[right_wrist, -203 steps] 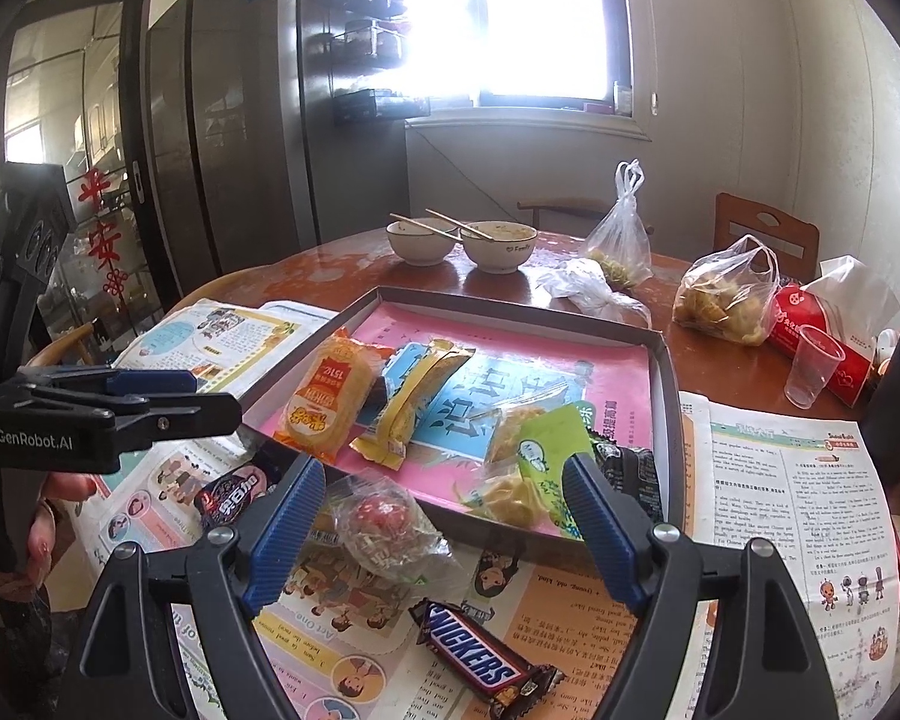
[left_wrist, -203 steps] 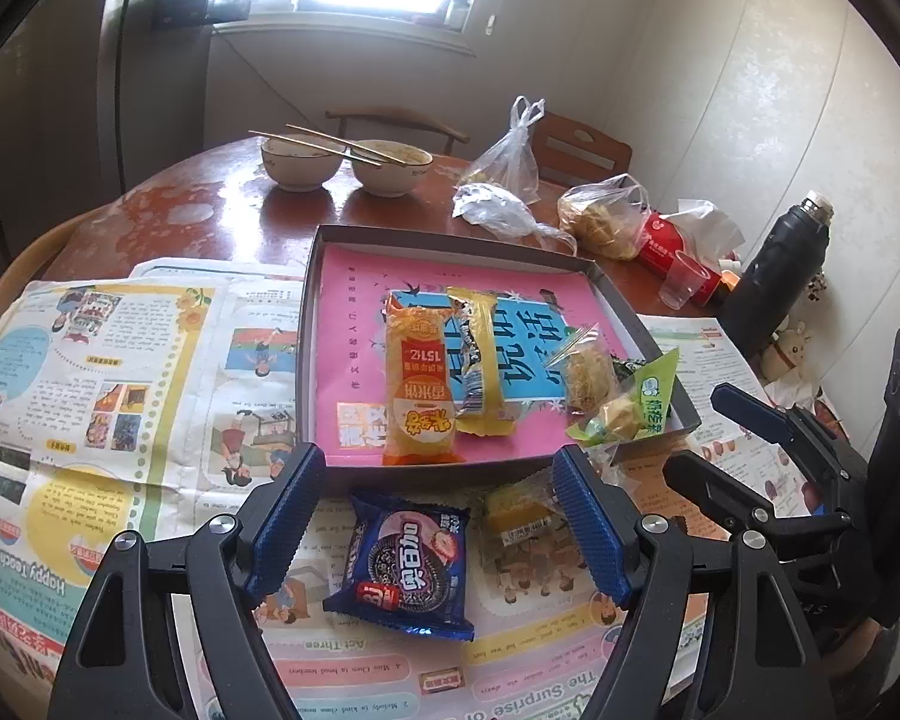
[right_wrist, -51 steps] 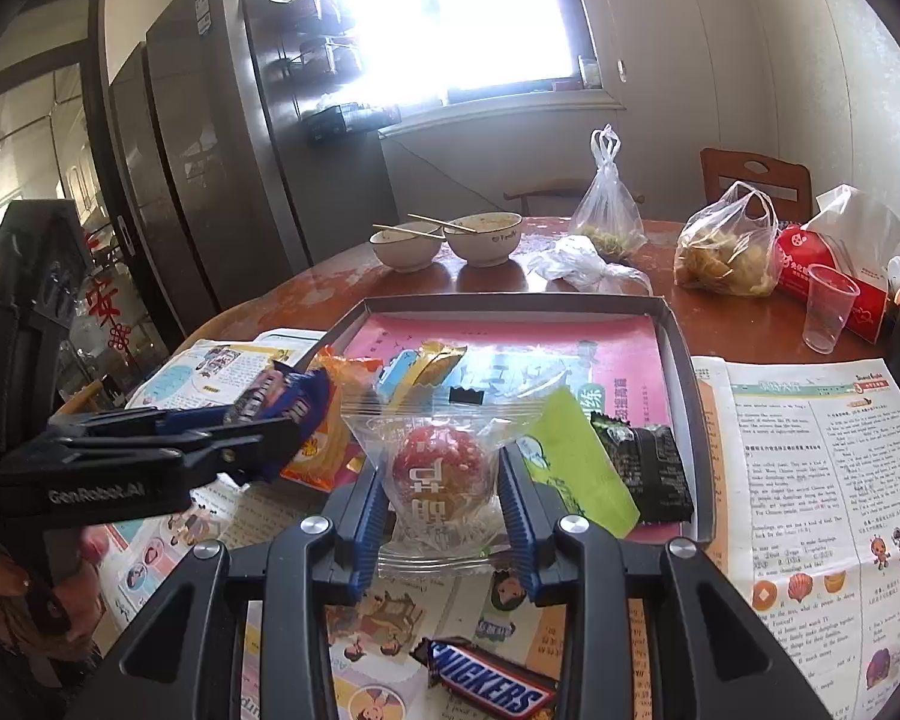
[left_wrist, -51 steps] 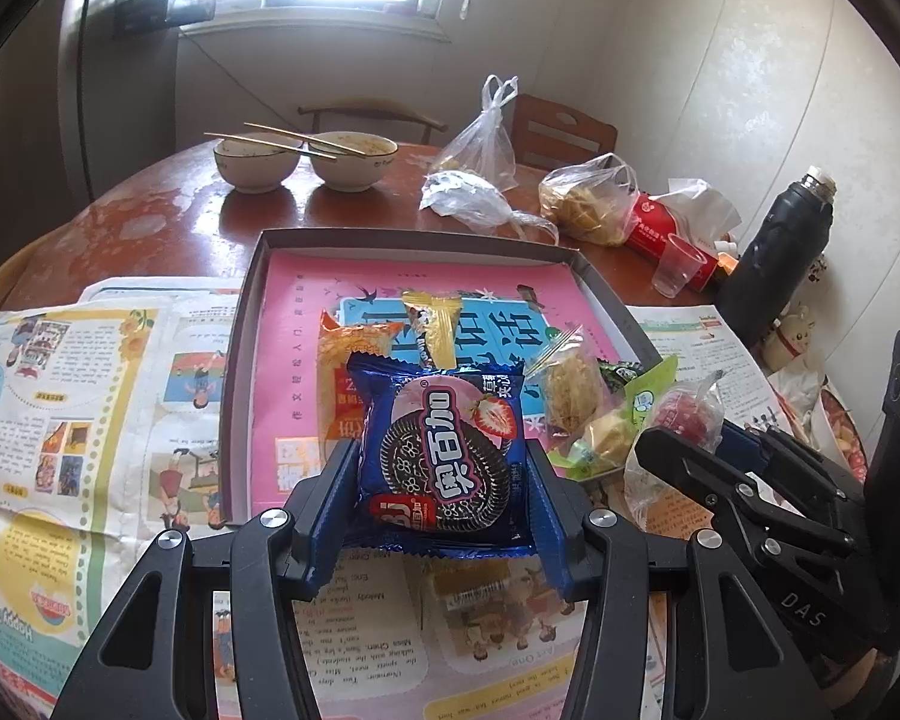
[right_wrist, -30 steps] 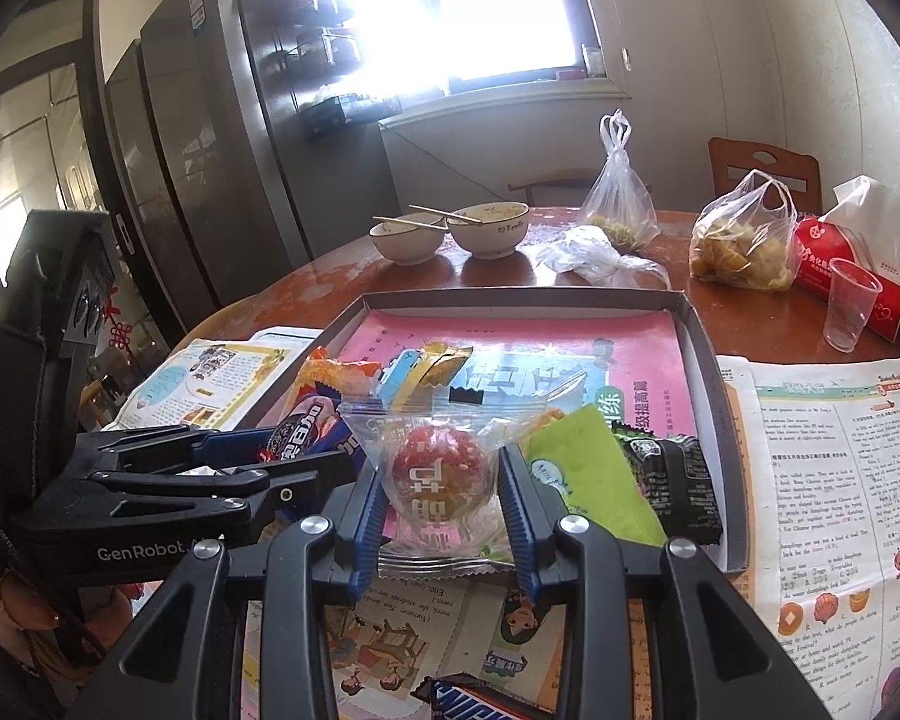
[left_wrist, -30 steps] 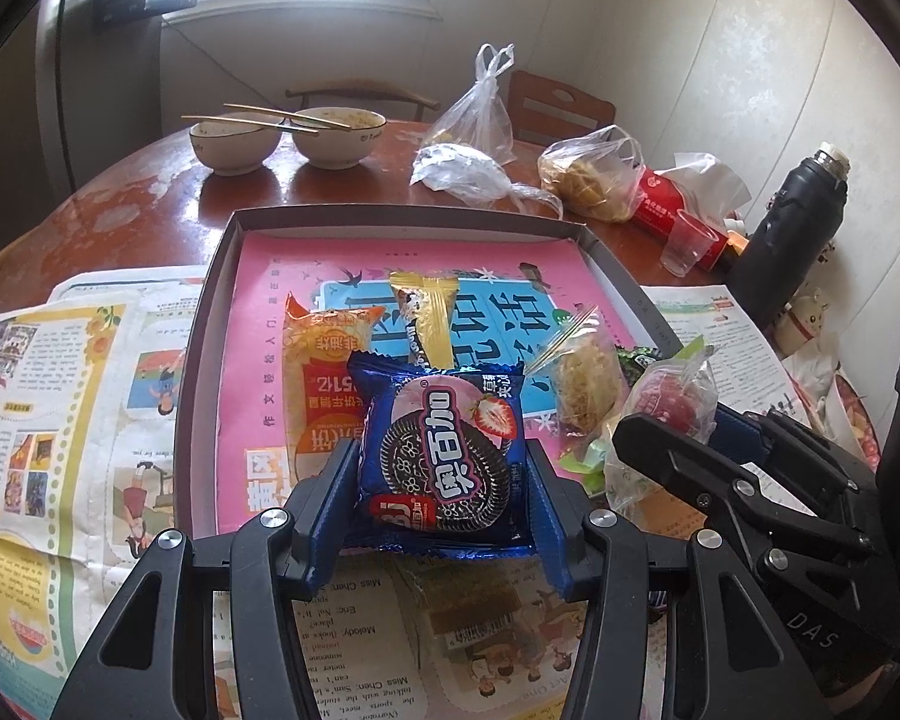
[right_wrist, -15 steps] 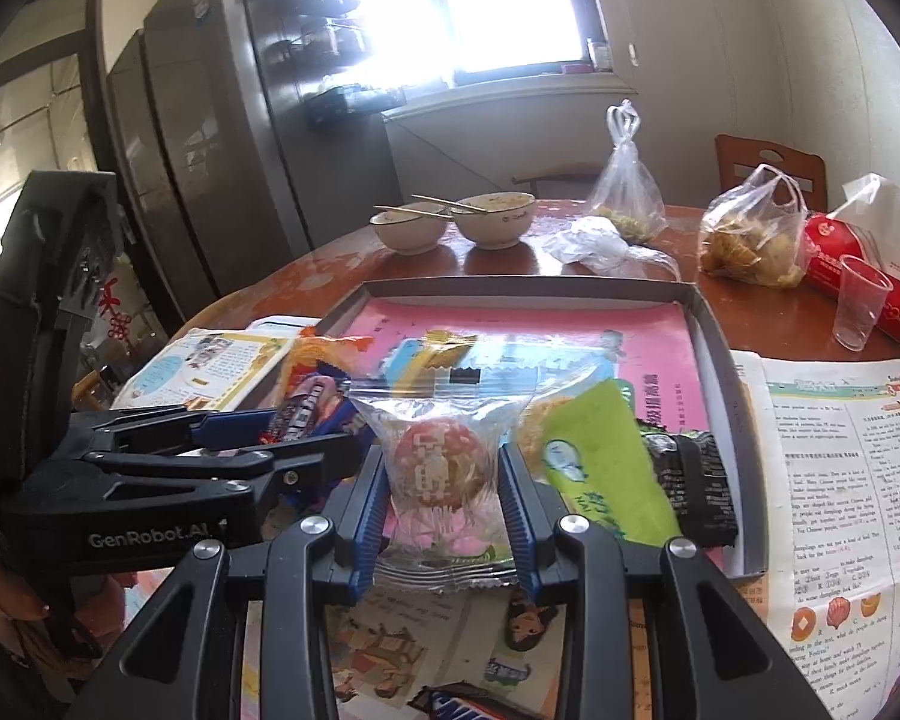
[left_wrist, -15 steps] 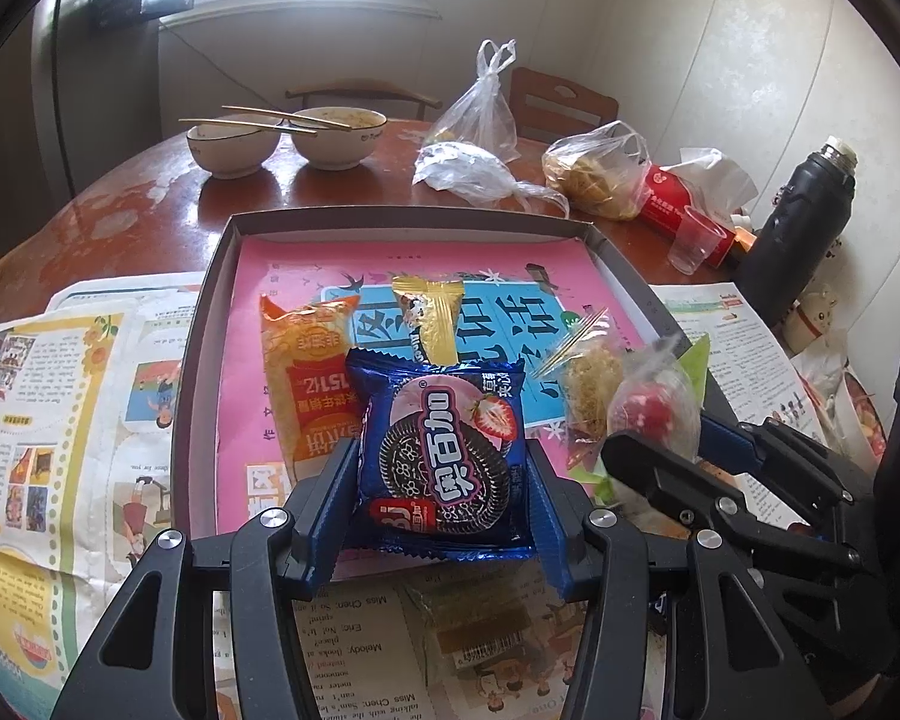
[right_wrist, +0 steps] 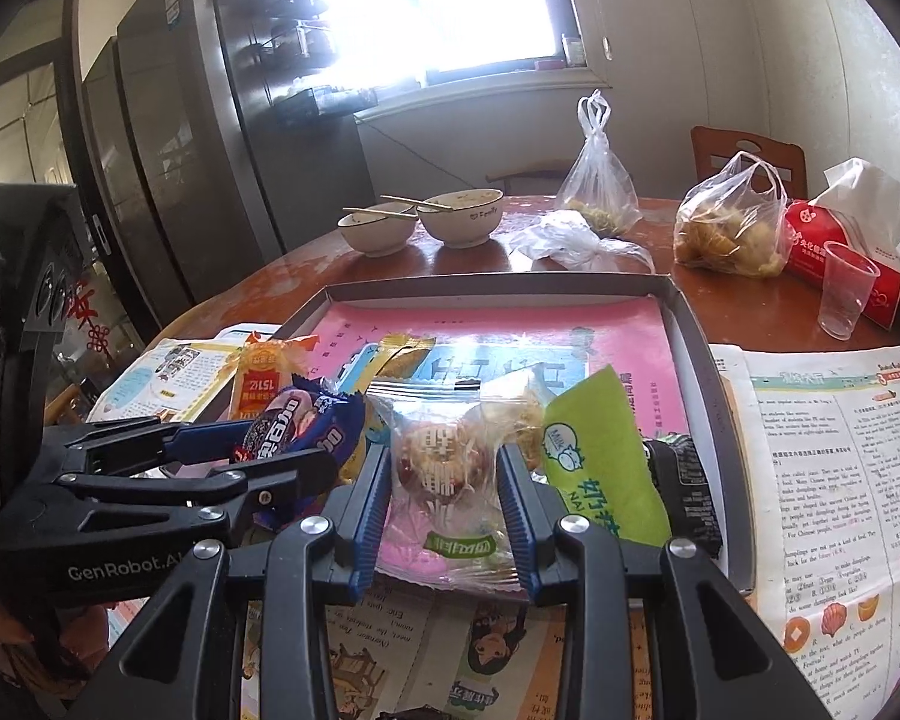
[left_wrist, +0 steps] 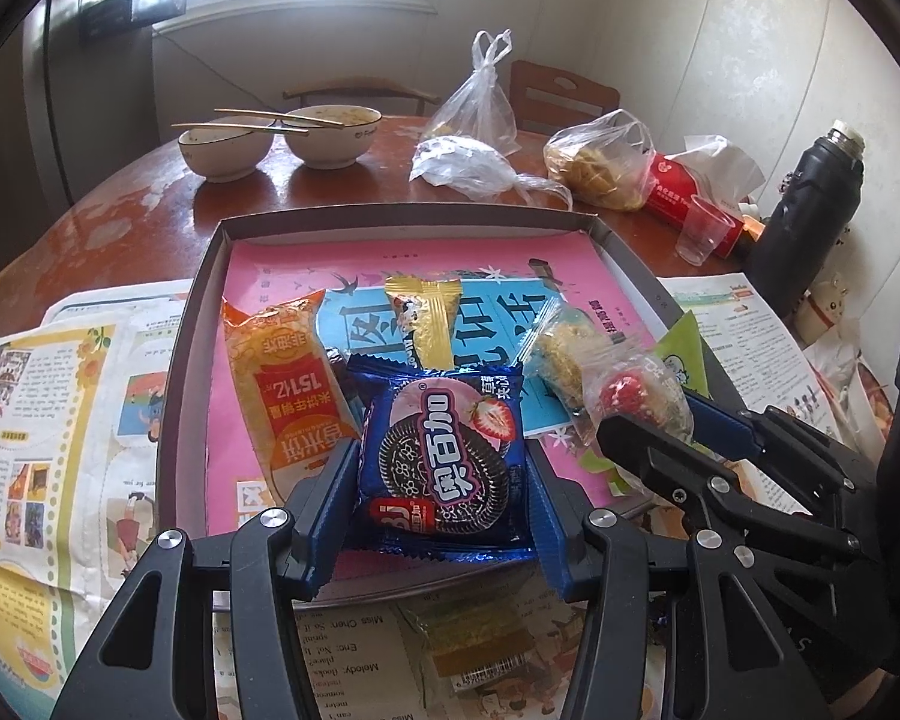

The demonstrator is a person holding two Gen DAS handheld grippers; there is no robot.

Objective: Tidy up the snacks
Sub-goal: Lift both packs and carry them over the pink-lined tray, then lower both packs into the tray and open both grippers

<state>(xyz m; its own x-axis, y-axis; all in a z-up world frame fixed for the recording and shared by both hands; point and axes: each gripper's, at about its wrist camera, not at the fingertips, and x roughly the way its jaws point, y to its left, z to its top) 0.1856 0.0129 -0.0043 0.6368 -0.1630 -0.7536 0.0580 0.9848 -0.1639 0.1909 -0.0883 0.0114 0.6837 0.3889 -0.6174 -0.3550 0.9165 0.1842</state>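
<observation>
Delivery to the tray [left_wrist: 193, 324] is the step in hand: your left gripper [left_wrist: 441, 516] is clamped on the blue cookie pack [left_wrist: 444, 456], carried over the tray's near edge, while your right gripper [right_wrist: 444, 504] is clamped on the clear-wrapped red sweet [right_wrist: 441, 468], likewise above that edge. Ahead of the left fingers lie the orange packet [left_wrist: 282, 384] and gold wrapper [left_wrist: 429, 324]; just right of the right fingers sits the green packet [right_wrist: 600, 468]. Next, I judge, you should carry each snack forward to bare pink lining, lower it, then part the jaws.
</observation>
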